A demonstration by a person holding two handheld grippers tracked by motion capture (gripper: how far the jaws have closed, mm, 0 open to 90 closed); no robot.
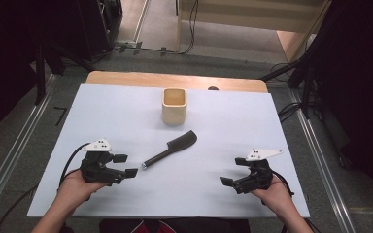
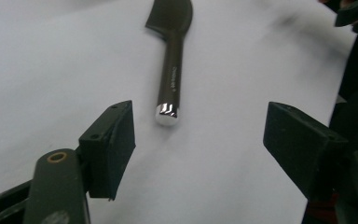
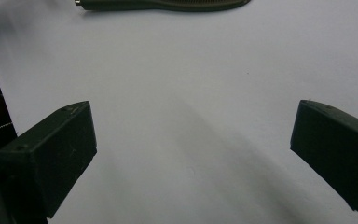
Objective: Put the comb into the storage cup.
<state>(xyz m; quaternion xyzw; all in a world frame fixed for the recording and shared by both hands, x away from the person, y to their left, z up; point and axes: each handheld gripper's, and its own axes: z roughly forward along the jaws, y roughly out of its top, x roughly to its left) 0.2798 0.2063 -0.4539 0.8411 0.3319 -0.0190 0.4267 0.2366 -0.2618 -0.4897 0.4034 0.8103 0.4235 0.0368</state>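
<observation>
A dark comb-like tool point(image 1: 171, 148) lies slantwise in the middle of the white table cover point(image 1: 126, 111), its shiny metal handle end point(image 1: 144, 166) pointing towards my left gripper point(image 1: 126, 165). In the left gripper view the tool point(image 2: 172, 70) lies just ahead of the left gripper point(image 2: 200, 135), whose jaws stand wide apart with nothing between them. My right gripper point(image 1: 232, 171) rests near the front right, open and holding nothing. In the right gripper view the tool point(image 3: 163, 4) runs along the top edge, far from the right gripper point(image 3: 193, 149).
A beige square cup point(image 1: 174, 104) stands upright behind the tool, towards the back of the table. A strip of bare wood point(image 1: 175, 80) shows along the far edge. Metal rails point(image 1: 9, 155) and cables point(image 1: 291, 109) run on the floor at both sides.
</observation>
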